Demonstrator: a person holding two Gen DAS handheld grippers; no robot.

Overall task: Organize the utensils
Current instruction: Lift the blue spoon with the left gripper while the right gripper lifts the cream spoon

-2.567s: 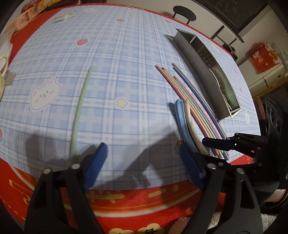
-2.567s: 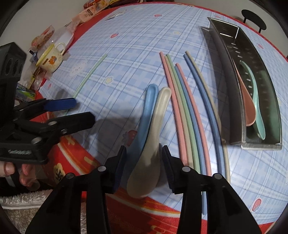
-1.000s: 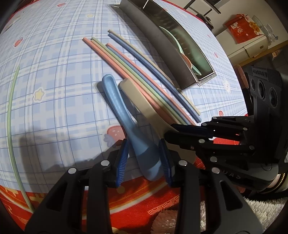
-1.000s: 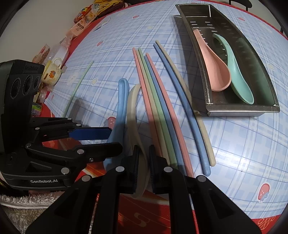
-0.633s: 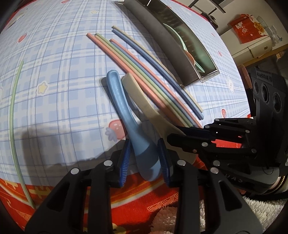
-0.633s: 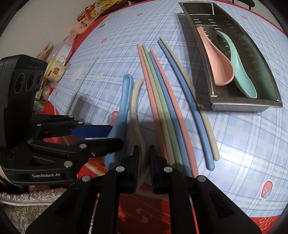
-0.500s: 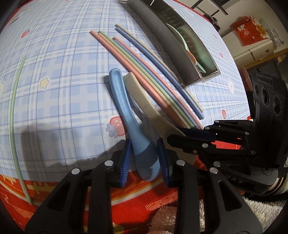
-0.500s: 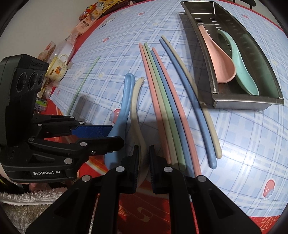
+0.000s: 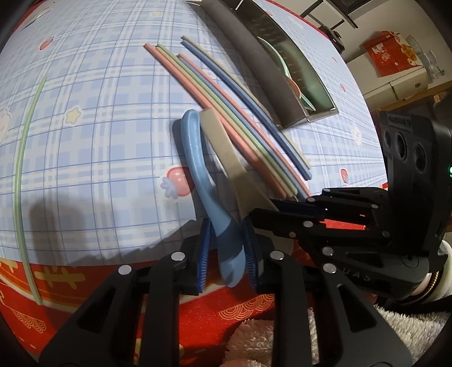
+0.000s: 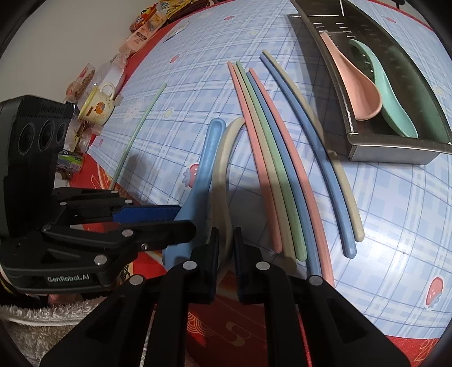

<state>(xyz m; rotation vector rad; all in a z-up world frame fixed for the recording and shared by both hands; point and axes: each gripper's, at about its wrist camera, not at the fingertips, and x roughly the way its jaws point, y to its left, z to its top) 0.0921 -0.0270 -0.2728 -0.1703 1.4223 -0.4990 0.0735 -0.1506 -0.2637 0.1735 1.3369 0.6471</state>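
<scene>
Tablecloth (image 10: 175,93), blue plaid with red border, lies beneath cluttered wall-side snacks (image 10: 144,25).

A table (image 9: 99,141) with a blue checked cloth over a red one stood before a pale wall (image 10: 56,42), and behind it there were a dark chair (image 9: 333,17) and a white cabinet (image 9: 406,84) with red paper.
</scene>
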